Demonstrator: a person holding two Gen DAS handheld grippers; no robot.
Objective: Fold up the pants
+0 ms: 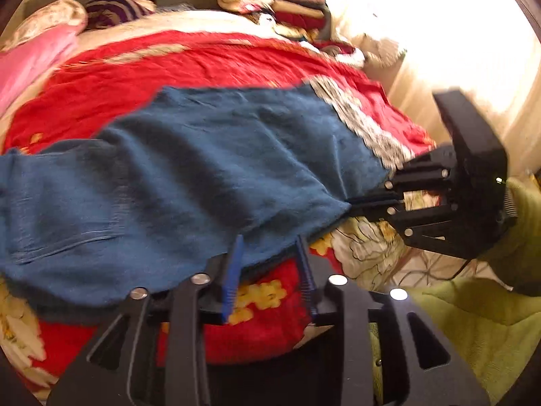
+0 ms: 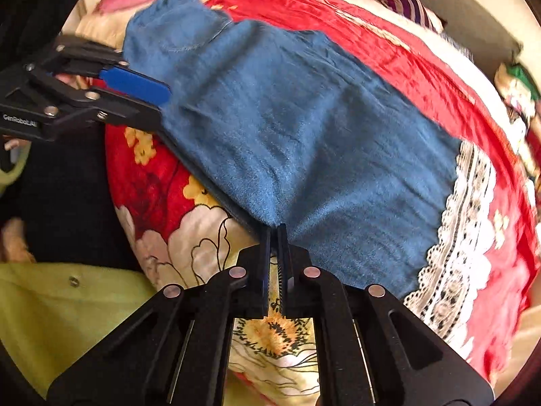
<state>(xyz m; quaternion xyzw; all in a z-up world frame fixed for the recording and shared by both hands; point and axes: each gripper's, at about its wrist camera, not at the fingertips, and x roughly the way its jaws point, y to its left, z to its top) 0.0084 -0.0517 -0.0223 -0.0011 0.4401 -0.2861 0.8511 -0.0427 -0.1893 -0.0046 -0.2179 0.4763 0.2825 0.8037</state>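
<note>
Floral blanket (image 2: 152, 176) (red) on bed, clothes pile (image 1: 287, 3) behind.

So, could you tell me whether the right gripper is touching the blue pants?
Touching: in the right wrist view, the right gripper has its jaws shut on the near edge of the blue pants.

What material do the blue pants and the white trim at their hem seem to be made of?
The blue pants look like a soft, matte, brushed fabric, perhaps velvet or corduroy: the surface shows a fuzzy nap. The white trim looks like lace: it has openwork holes and a scalloped edge.
</note>
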